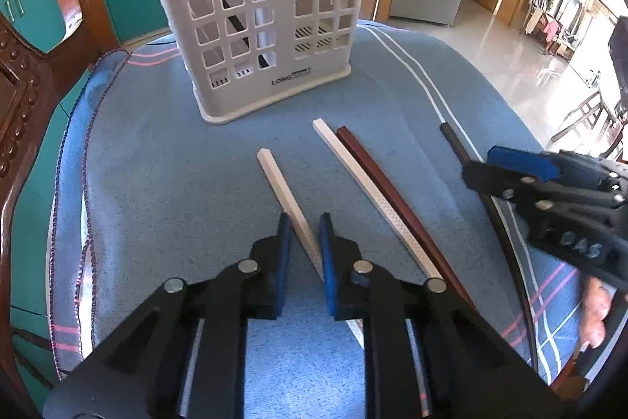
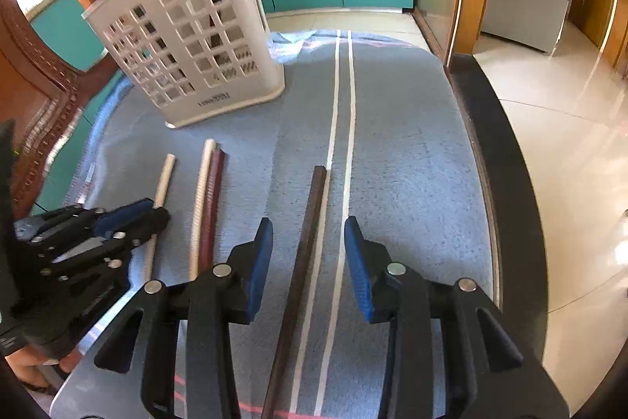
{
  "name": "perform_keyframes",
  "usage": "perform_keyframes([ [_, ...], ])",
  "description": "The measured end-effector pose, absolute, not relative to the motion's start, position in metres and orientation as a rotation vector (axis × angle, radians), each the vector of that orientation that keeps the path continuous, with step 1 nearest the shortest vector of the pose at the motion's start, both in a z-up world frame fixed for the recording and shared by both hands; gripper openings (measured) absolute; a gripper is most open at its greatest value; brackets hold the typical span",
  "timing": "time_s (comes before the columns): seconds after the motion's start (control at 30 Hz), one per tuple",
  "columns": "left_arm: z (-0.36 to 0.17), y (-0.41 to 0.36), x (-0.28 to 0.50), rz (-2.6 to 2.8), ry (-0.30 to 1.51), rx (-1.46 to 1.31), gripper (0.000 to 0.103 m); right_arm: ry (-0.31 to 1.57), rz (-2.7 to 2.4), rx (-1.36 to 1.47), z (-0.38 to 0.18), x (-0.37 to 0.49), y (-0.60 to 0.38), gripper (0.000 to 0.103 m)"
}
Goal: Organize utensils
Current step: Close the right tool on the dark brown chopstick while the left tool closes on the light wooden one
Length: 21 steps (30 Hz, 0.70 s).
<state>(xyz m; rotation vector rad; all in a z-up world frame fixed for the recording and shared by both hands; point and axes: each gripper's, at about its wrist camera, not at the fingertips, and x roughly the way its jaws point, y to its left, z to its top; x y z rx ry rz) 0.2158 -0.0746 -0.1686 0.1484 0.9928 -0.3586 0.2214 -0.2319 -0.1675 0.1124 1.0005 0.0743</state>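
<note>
While the basket (image 1: 255, 14) stands behind, left gripper (image 1: 306, 246) clamps a white chopstick (image 1: 284, 199). Right gripper (image 2: 308, 258) gapes around a dark chopstick (image 2: 310, 222), untouched.

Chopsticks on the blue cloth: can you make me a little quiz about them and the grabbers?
1. How many chopsticks lie on the blue cloth?
2. True or false: the right gripper is squeezing the dark brown chopstick.
3. What sits between the left gripper pads? A red chopstick, B white chopstick, C brown chopstick.

Key: 1. Four. 2. False, its jaws stand open on either side. 3. B, the lone white chopstick.
</note>
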Motion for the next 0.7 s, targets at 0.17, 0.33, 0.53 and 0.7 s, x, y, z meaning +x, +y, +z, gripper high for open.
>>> perform_keyframes([
  [0.17, -0.166, -0.067, 0.213, -0.365, 0.994, 0.118, 0.016, 0.999, 0.063, 0.076, -0.175, 0.228, -0.224, 0.035],
  [0.33, -0.164, -0.062, 0.211, -0.454, 1.013, 0.081, 0.011, 1.014, 0.118, 0.132, -0.177, 0.235, -0.221, 0.009],
  [0.53, -0.164, -0.067, 0.213, -0.434, 1.014, 0.11, 0.011, 1.02, 0.128, 0.143, -0.175, 0.234, -0.223, 0.012],
  [0.7, -0.165, -0.074, 0.217, -0.371, 1.003, 0.15, 0.014, 1.01, 0.092, 0.058, -0.174, 0.232, -0.218, 0.024],
])
